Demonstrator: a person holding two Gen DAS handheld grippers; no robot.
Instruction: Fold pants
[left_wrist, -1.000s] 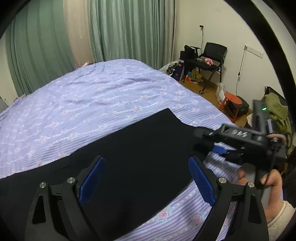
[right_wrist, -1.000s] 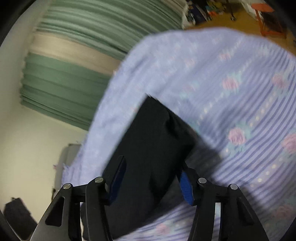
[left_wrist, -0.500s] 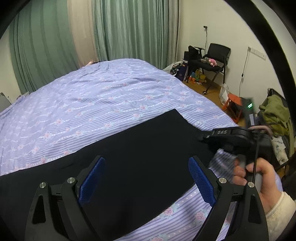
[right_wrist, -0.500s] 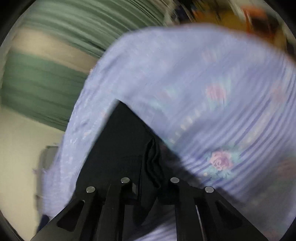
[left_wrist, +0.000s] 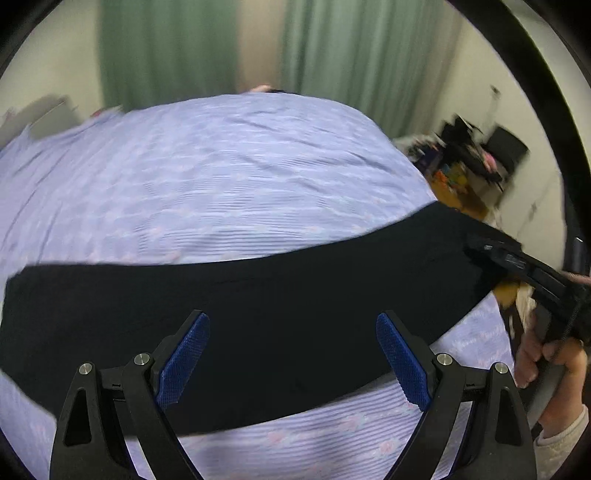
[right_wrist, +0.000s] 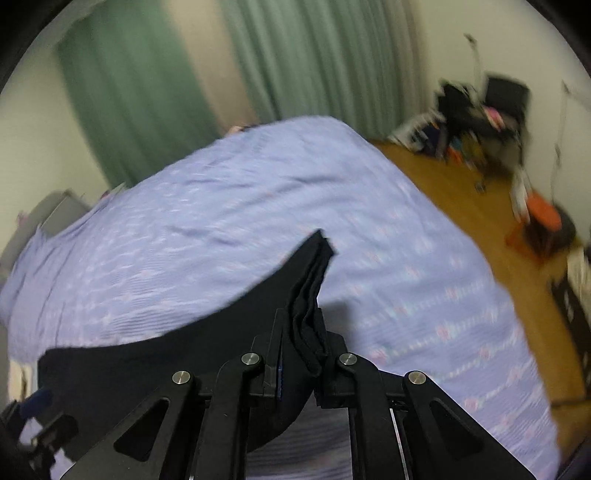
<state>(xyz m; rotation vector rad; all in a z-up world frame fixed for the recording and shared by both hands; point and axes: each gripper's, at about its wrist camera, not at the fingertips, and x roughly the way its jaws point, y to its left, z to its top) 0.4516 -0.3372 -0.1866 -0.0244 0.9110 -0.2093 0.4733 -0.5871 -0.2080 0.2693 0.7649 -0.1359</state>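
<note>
Black pants (left_wrist: 258, 302) lie as a long band across the purple striped bed (left_wrist: 221, 177). My left gripper (left_wrist: 291, 354) is open and empty, its blue pads above the middle of the pants. My right gripper (right_wrist: 301, 347) is shut on the right end of the pants (right_wrist: 306, 295), with bunched layers between its fingers, and lifts that end off the bed. In the left wrist view the right gripper (left_wrist: 476, 247) shows at the right edge, held by a hand (left_wrist: 550, 354).
Green curtains (right_wrist: 295, 59) hang behind the bed. A wooden floor (right_wrist: 480, 206) lies to the right with a black chair (right_wrist: 502, 99), toys and an orange stool (right_wrist: 546, 218). A grey object (right_wrist: 55, 210) stands by the bed's far left.
My right gripper closed on the right end of the pants and raised it. My left gripper moved left along the pants, staying open.
</note>
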